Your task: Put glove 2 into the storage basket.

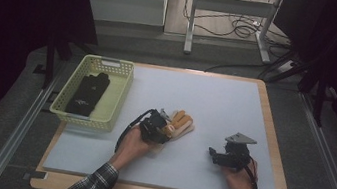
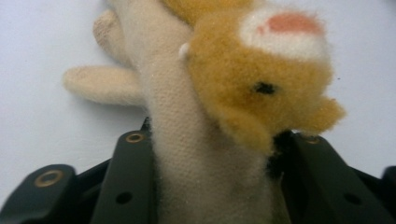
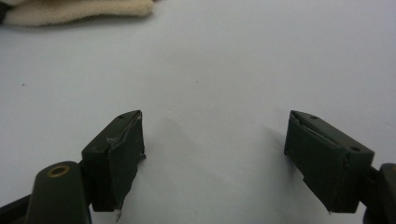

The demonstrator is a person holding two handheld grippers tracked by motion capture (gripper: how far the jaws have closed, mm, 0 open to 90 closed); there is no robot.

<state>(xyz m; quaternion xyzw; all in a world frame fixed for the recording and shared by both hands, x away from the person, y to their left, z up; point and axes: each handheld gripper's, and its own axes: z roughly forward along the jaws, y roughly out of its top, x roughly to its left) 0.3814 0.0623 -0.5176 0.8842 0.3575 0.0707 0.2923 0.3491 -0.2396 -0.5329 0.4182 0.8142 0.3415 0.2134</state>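
between left gripper jaws, plush glove

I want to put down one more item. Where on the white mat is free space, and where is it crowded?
Free: the far half of the white mat, beyond both grippers, and the strip between the left gripper and right gripper. Crowded: the near-left part, around the plush glove, and the yellow basket holding a black glove.

- No readable text, label, brand, number or sign is visible.
- The black glove in the yellow basket carries a small pale mark, too small to make out.
- The plush glove bears an embroidered animal face only, no lettering.
- The black jaws of both grippers are plain.
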